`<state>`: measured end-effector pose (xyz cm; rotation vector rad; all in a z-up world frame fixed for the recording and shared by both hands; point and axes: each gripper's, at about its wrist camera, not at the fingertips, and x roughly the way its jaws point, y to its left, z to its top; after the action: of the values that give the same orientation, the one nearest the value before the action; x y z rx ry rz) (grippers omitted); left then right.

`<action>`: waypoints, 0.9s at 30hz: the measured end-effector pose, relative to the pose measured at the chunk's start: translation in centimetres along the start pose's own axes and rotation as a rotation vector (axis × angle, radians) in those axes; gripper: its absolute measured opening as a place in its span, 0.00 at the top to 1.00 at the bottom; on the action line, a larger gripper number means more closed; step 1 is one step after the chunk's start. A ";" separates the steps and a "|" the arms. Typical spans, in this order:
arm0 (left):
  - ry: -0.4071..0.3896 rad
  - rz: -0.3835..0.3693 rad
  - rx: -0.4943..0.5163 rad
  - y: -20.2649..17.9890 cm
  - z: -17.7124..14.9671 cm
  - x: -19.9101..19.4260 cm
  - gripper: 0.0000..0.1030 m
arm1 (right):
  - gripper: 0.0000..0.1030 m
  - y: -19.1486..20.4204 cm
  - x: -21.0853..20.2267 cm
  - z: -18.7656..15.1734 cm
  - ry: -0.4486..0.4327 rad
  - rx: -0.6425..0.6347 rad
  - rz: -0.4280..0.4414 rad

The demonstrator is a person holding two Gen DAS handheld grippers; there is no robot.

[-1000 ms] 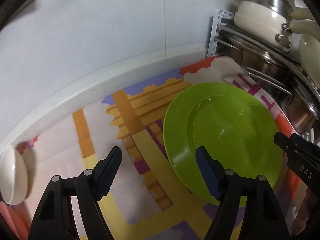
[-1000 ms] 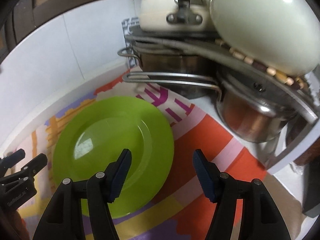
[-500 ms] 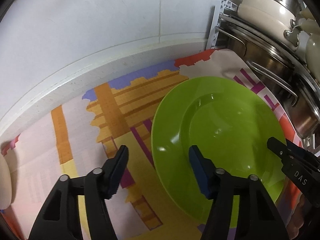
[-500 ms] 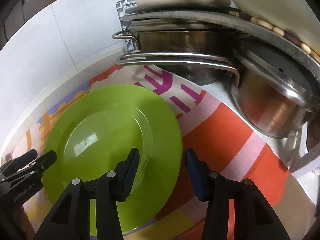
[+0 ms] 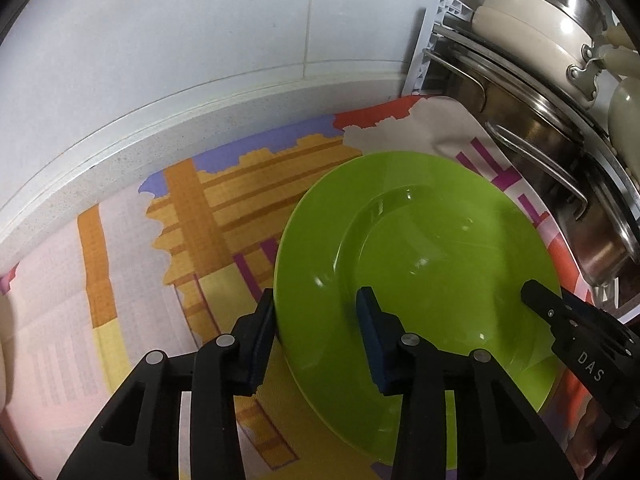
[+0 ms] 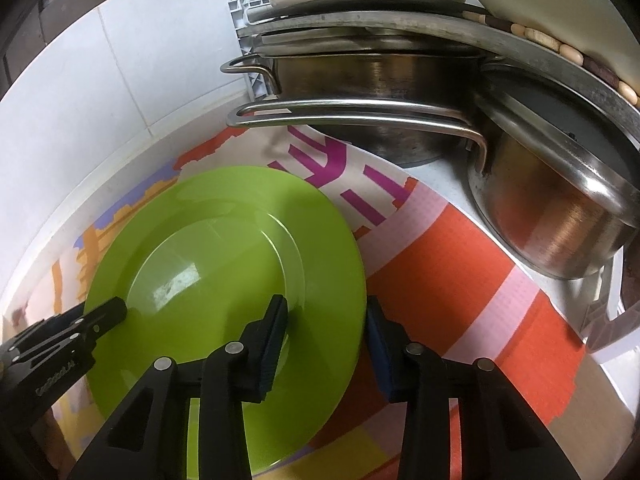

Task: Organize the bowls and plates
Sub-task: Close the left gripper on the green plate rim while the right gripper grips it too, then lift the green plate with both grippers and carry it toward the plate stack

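Nearest in each wrist view, both grippers straddle opposite rims of the green plate (image 5: 420,248), which lies flat on the patterned mat (image 5: 192,216) covering the bench. The left gripper (image 5: 316,320) has one pad outside the plate's 9 o'clock edge and the other over the plate's well; the right gripper (image 6: 326,328) mirrors it at the 3 o'clock edge, one pad over the well, one just outside the rim. Both sets of jaws have just been closing and now stand narrow, with the rim between them, though I cannot see the pads pressing on it yet. Being round, the plate offers no long axis; what matters, I judge, is that the two grippers sit across from each other, neither nearer than the other, so a level two-handed lift looks ready once the pads bite. Toward 9 o'clock the mat is open. Toward 1 to 3 o'clock, stacked steel pots (image 6: 380,92) and a rack (image 5: 432,36) crowd near the plate's far edge. Beyond, at 12 o'clock, a tiled wall (image 5: 200,32) closes the bench.
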<state>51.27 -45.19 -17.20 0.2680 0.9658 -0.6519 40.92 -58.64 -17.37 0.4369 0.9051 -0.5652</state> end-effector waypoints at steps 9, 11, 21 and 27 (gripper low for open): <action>-0.052 0.031 0.003 0.3 -0.5 -1.4 0.62 | 0.62 0.6 -1.2 -0.1 -0.026 -0.038 -0.002; -0.061 0.034 0.004 0.4 -0.7 -1.8 0.62 | 0.62 0.8 -1.6 -0.2 -0.034 -0.044 0.002; -0.079 0.052 0.022 0.4 -1.9 -2.3 0.62 | 0.62 1.4 -2.4 -1.0 -0.032 -0.065 0.008; -0.030 0.048 0.029 0.7 -2.1 -1.2 0.62 | 0.62 1.2 -1.8 -1.5 -0.004 -0.065 0.011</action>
<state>49.77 -43.15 -17.41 0.3055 0.9194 -0.6244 39.87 -56.39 -16.50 0.3819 0.9137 -0.5248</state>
